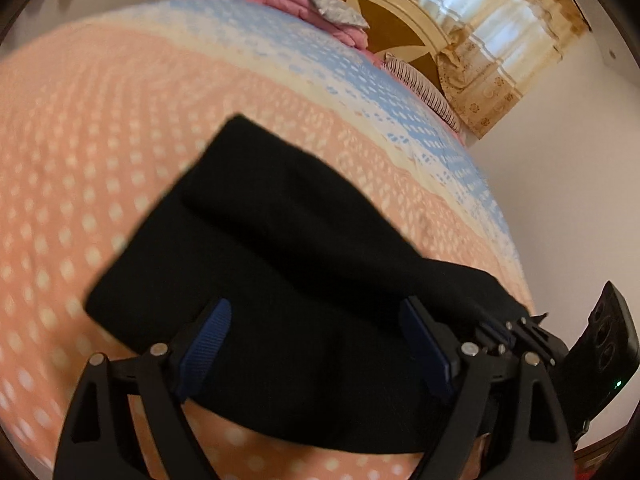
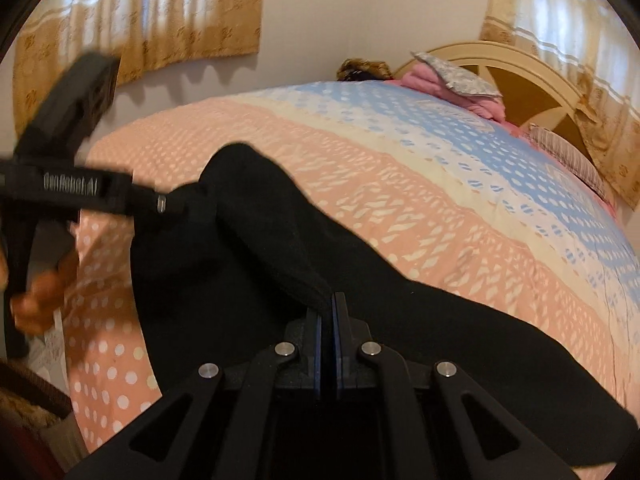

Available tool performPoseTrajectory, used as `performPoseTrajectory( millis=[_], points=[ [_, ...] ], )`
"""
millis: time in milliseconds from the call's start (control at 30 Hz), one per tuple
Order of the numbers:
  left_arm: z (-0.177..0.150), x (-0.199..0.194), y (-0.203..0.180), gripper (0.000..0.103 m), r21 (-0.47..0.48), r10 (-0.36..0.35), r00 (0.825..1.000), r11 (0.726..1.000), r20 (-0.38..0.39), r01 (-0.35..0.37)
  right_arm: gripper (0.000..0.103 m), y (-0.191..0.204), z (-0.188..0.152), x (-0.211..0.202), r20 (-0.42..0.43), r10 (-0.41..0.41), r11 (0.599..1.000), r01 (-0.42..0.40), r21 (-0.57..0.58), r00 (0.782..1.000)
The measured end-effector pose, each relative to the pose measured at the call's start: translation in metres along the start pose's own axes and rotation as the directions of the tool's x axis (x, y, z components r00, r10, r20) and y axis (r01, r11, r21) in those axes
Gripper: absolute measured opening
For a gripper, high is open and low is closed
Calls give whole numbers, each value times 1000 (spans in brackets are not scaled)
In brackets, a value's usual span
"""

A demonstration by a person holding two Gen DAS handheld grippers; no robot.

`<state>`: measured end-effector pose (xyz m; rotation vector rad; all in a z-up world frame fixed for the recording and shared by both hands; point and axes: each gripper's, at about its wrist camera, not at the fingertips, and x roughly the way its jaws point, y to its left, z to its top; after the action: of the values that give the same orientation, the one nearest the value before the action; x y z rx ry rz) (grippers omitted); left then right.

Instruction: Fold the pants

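Observation:
Black pants (image 1: 280, 248) lie spread on a bed cover (image 1: 100, 140) of pink and blue bands with white dots. My left gripper (image 1: 316, 336) hovers open over the near part of the pants, and its blue pads (image 1: 208, 340) stand wide apart without pressing the cloth. Seen from the right wrist, a raised ridge of the pants (image 2: 260, 240) runs into my right gripper (image 2: 328, 312), which is shut on that fold. The left gripper (image 2: 100, 192) appears blurred at the left edge, with a hand (image 2: 36, 300) on it. The right gripper (image 1: 500, 332) also shows at the pants' right edge.
A cream headboard (image 2: 500, 64) stands at the far end of the bed, with pink bedding (image 2: 424, 80), a grey patterned pillow (image 2: 460, 76) and a striped pillow (image 2: 568, 156) against it. Curtains (image 2: 160, 12) hang on the walls. The bed's side edge (image 2: 76, 340) drops off at the left.

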<state>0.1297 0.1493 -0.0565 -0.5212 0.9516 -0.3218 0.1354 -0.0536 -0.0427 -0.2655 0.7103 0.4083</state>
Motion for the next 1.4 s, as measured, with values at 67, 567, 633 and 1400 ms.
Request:
performPoseTrajectory(
  millis=[67, 567, 633, 1400],
  points=[
    [-1, -1, -6, 89, 3, -37, 999, 999, 10, 37, 4, -1, 4, -11, 29, -8, 1000, 8, 4, 1000],
    [29, 9, 13, 74, -243, -85, 974, 960, 208, 136, 4, 12, -1, -21, 37, 12, 1000, -13, 26, 999],
    [31, 7, 6, 35, -203, -48, 975, 975, 216, 93, 4, 14, -7, -15, 23, 18, 999, -19, 49, 1000],
    [40, -39, -19, 7, -123, -92, 956, 984, 278, 131, 78, -143, -152, -82, 309, 150, 362, -342, 867, 939]
  ],
)
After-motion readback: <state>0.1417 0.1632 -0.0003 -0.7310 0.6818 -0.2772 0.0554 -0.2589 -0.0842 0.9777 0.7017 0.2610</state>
